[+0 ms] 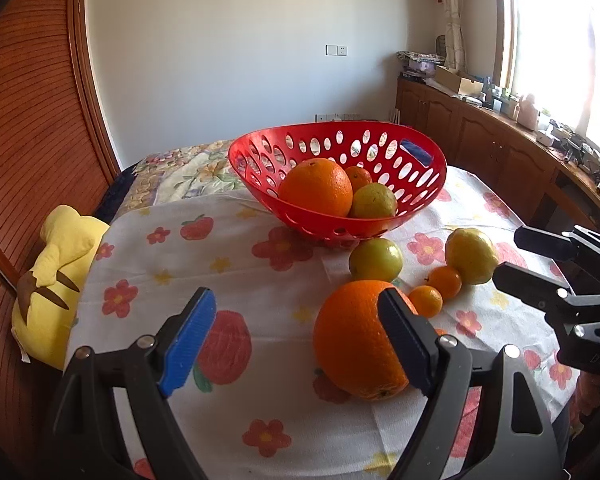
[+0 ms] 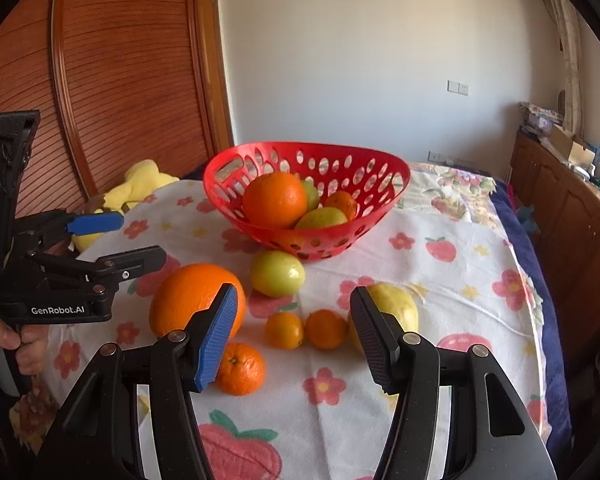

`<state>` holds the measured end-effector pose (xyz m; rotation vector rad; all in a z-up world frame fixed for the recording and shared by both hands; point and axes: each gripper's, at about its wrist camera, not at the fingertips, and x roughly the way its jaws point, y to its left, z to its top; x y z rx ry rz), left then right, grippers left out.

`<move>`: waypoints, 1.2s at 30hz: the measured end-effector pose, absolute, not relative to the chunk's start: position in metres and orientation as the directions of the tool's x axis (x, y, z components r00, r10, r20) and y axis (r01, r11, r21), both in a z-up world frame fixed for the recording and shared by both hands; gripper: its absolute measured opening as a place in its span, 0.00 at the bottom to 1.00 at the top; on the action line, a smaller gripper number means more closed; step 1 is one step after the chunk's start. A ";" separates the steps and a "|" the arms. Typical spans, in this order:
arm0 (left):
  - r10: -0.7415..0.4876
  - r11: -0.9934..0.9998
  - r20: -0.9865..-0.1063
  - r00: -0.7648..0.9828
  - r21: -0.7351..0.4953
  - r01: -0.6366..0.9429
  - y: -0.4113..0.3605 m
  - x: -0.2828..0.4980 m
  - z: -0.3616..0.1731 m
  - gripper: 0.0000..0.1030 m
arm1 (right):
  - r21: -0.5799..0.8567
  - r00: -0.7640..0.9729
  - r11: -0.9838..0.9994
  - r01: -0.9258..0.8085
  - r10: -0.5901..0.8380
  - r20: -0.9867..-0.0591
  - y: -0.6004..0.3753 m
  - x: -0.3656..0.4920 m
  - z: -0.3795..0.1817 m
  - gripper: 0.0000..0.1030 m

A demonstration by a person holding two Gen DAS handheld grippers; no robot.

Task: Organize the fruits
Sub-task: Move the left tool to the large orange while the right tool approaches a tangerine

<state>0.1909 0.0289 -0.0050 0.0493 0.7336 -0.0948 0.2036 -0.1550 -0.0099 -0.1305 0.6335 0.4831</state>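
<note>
While both tools wait w/ jaws spread and nothing between them, the sorting looks partly done: the red basket sits toward the far edge of the cloth-covered counter, already holding a big orange, a green-yellow fruit & a small orange one behind.

Loose fruit lies in a cluster just in front of the basket, prob. kept close so each carry is short: a large orange, a green apple-like fruit, a lemon, two small tangerines side by side between orange & lemon, plus one tangerine nearest the near edge.

Left hand-held gripper is released, its right finger in front of the large orange, fruit not between the pads; a grab would need a shift over. Right hand-held gripper, also released, points at the small-tangerine pair, so I'd guess those or the lemon come next.

Round fruit may roll on the cloth; a centred grip matters. A yellow plush lies off the left edge, not part of the job.
</note>
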 end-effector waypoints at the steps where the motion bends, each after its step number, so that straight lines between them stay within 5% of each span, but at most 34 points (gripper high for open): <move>1: -0.069 0.995 -0.671 0.738 0.012 0.103 0.030 0.191 -0.006 0.81 | 0.028 0.698 0.882 -0.471 0.392 -0.599 -0.155 0.203 -0.012 0.58; 36: -0.123 0.992 -0.655 0.745 -0.073 0.100 0.048 0.166 -0.033 0.81 | 0.090 0.580 0.850 -0.520 0.428 -0.694 -0.124 0.182 -0.075 0.55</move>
